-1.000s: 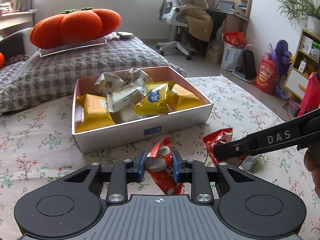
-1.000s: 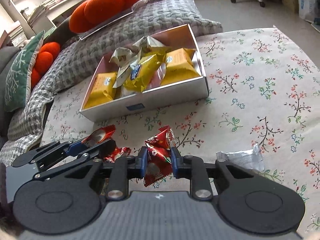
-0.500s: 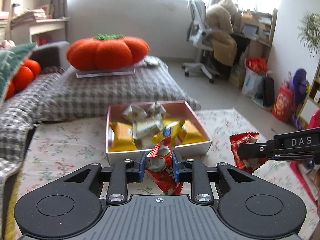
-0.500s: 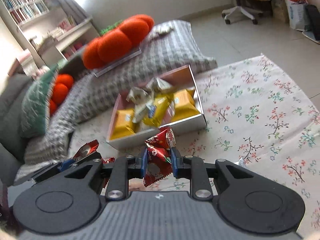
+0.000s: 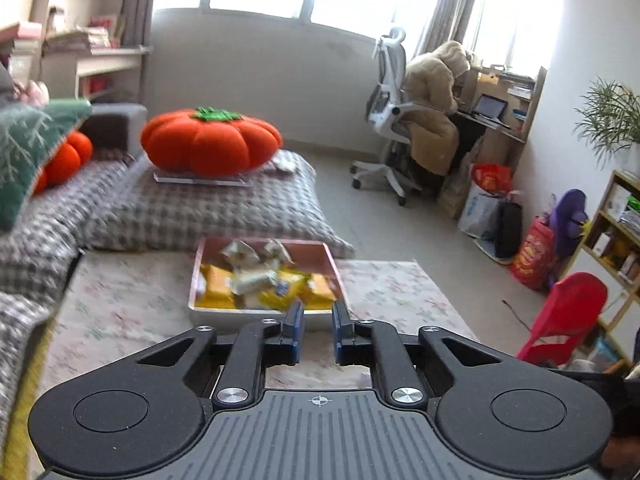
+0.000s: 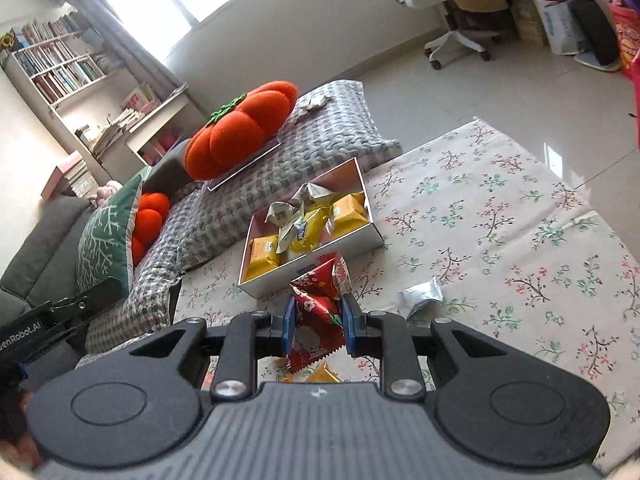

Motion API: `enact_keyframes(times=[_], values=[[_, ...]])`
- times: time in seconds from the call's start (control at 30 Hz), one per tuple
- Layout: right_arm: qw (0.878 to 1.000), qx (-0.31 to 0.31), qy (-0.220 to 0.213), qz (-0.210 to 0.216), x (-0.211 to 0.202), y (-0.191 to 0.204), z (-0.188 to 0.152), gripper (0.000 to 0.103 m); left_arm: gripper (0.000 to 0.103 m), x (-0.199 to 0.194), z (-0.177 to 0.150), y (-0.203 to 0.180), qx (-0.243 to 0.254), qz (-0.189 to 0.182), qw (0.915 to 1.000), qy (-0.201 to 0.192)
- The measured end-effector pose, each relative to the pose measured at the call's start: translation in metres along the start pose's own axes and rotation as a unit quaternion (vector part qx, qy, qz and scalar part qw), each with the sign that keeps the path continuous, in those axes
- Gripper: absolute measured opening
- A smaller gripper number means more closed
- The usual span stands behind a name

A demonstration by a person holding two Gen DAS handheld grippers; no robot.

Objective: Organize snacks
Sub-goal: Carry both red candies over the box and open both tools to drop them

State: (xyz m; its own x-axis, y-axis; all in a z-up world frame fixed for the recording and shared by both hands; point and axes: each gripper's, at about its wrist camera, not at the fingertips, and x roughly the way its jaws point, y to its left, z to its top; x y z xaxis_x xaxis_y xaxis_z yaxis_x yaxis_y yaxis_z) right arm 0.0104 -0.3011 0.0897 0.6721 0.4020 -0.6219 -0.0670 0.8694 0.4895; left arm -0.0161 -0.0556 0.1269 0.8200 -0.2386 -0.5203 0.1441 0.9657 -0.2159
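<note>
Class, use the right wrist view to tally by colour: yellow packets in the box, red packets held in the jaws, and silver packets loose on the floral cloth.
Yellow plastic packets in the white cardboard box: 3
Red patterned foil packet in the right gripper jaws: 1
Crumpled silver foil packet on the floral cloth: 1
Total: 5

Both the left gripper [image 5: 317, 330] and the right gripper [image 6: 317, 327] are matte black plastic with a ribbed grey centre plate bearing a small crosshair mark, two round recessed discs, silver screws on the linkage arms, and blue pads [image 6: 287, 326] lining the fingers.
</note>
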Motion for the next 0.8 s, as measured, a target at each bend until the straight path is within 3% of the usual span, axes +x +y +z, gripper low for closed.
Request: enact_keyframes(times=[0.2,0.33,0.37,0.47,0.57,0.63,0.7,0.8], values=[[0.999,0.000,0.010,-0.036,0.008,-0.003,-0.003,0.022,0.016,0.022,-0.016,0.031,-0.013,-0.014,0.9996,0.021],[0.999,-0.024,0.008,-0.042,0.009,0.009,-0.006,0.022,0.018,0.044,-0.039,0.068,-0.019,-0.002,0.9888,0.148],[0.999,-0.030,0.012,-0.041,0.013,0.013,-0.009,0.022,0.021,0.041,-0.044,0.072,-0.007,0.002,0.9882,0.153],[0.998,-0.029,0.038,-0.045,0.028,0.023,-0.016,0.022,0.048,0.039,-0.067,0.086,-0.004,0.028,0.9832,0.180],[0.997,-0.028,0.052,-0.048,0.030,0.040,-0.018,0.022,0.049,0.046,-0.091,0.088,0.005,0.036,0.9737,0.225],[0.997,-0.039,0.050,-0.040,0.021,0.058,-0.016,0.022,0.052,0.045,-0.098,0.084,0.036,0.017,0.9712,0.235],[0.996,-0.069,0.041,-0.041,0.013,0.075,-0.014,0.022,0.065,0.044,-0.106,0.074,0.093,-0.004,0.9662,0.241],[0.993,-0.097,0.044,-0.054,0.013,0.085,-0.011,0.022,0.067,0.044,-0.130,0.054,0.222,-0.011,0.9415,0.253]])
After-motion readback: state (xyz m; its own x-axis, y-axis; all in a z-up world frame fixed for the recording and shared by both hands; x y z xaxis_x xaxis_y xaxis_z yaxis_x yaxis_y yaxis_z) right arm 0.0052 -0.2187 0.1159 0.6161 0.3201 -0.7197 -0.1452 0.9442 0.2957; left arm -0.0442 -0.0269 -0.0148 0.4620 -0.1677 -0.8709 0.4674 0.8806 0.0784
